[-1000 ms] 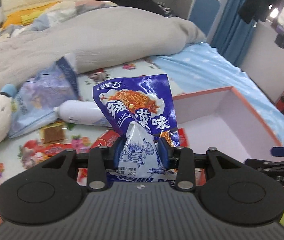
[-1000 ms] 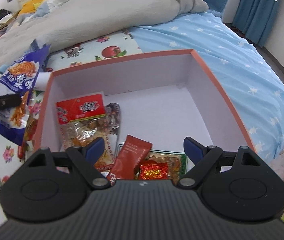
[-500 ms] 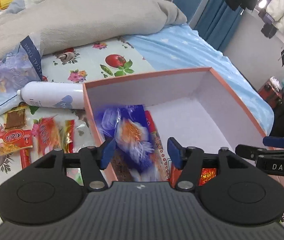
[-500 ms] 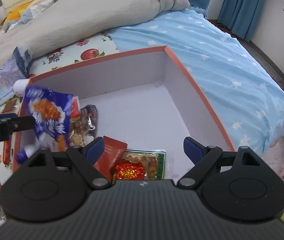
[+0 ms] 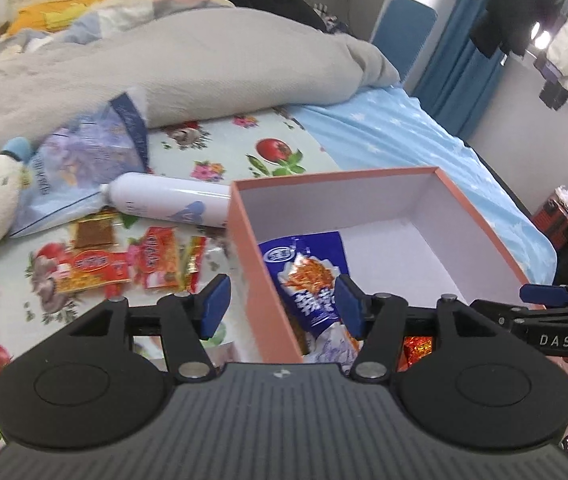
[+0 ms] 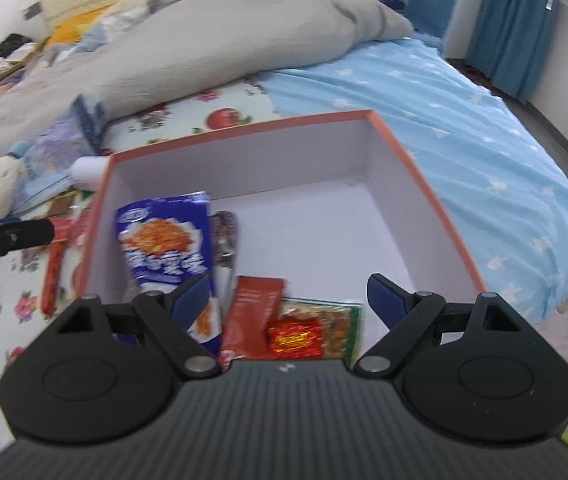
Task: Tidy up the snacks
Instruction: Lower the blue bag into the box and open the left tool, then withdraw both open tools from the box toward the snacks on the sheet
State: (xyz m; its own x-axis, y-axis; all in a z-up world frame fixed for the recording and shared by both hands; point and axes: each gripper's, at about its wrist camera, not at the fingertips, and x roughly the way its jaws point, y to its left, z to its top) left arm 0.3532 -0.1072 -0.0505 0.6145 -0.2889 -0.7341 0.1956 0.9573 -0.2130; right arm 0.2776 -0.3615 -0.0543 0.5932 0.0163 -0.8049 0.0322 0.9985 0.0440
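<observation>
Blue snack packet (image 6: 163, 240) lengthwise against box (image 6: 424, 184) left wall, both tongs apart, empty.

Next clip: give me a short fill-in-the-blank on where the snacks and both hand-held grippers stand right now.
1. The blue snack packet lies inside the ____ box.
2. The left hand-held gripper has its jaws ____, with nothing clamped between them.
3. The white bottle lies on the bed, ____ the box.
4. The right hand-held gripper holds ____.

Missing words: orange; open; outside; nothing
</observation>
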